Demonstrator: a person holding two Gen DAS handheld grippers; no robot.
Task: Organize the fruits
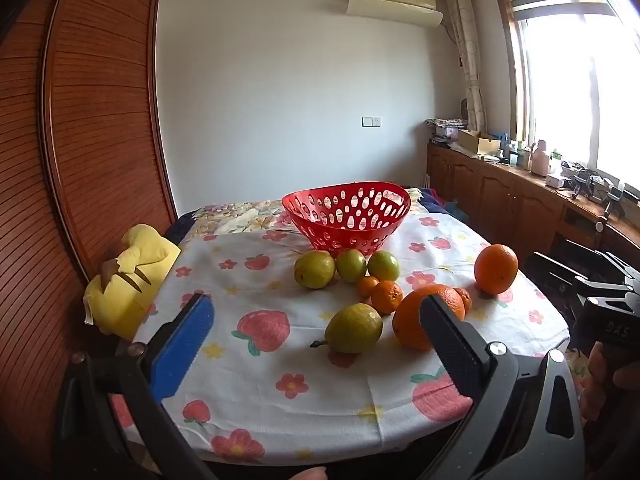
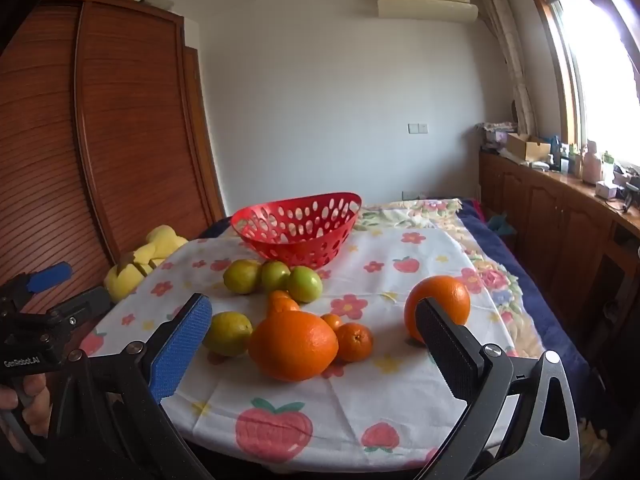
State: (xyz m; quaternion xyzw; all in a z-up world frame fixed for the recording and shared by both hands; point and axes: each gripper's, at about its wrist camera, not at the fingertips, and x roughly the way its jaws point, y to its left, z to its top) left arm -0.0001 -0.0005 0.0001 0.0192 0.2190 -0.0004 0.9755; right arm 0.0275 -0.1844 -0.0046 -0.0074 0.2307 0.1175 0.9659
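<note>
An empty red perforated basket [image 1: 347,213] [image 2: 298,228] stands at the far side of the strawberry-print cloth. In front of it lie three green fruits [image 1: 347,266] [image 2: 275,276], a nearer green-yellow fruit [image 1: 354,328] [image 2: 228,333], a big orange [image 1: 414,322] [image 2: 294,346], another orange to the right [image 1: 496,269] [image 2: 440,304], and small tangerines [image 1: 386,297] [image 2: 354,341]. My left gripper [image 1: 316,336] is open and empty, short of the nearer green fruit. My right gripper [image 2: 314,338] is open and empty, short of the big orange.
A yellow plush toy [image 1: 130,280] [image 2: 140,264] lies at the table's left edge by a wooden wardrobe [image 1: 80,120]. Wooden cabinets [image 1: 520,200] cluttered on top run under the window on the right. The other gripper shows in each view's side [image 1: 600,304] [image 2: 40,320].
</note>
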